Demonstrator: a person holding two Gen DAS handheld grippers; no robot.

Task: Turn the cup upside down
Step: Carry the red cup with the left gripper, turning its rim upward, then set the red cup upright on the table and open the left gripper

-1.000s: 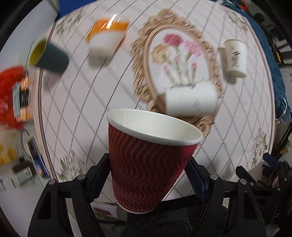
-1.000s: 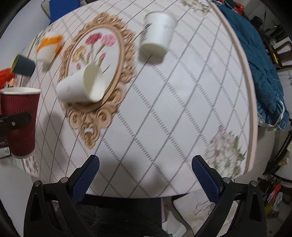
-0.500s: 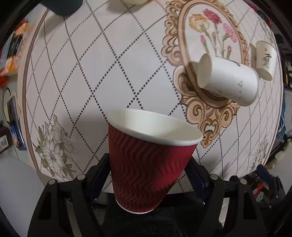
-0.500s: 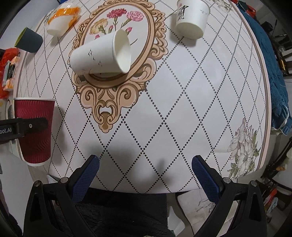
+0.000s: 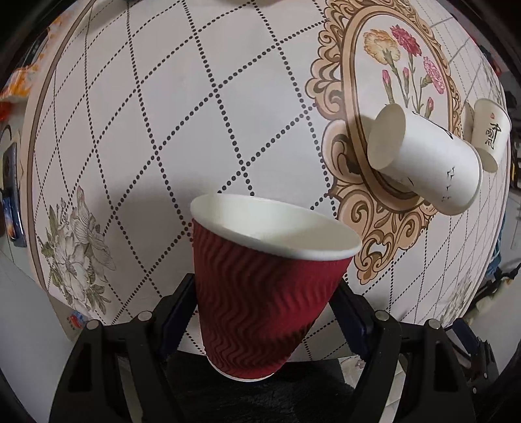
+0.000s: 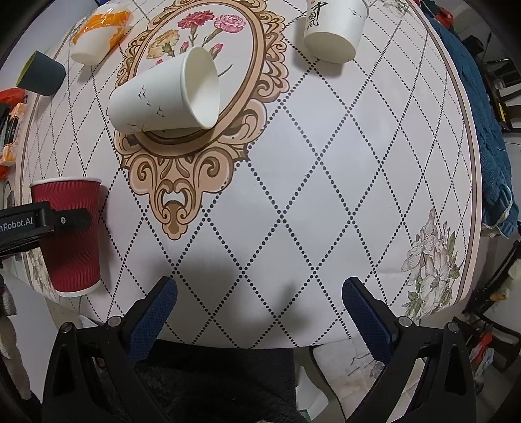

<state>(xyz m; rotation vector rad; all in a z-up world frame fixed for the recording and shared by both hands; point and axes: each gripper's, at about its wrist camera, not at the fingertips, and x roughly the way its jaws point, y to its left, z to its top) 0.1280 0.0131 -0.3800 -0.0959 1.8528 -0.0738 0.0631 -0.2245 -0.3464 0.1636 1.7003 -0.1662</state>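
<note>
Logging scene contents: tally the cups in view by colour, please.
Red ripple cup, held in left gripper: 1
White cups, one with birds, one with calligraphy: 2
White-and-orange cup: 1
Dark teal cup: 1
Total: 5

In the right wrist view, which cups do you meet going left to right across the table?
Dark cup → red cup → orange-striped cup → tipped white cup → white cup with lettering.
</note>
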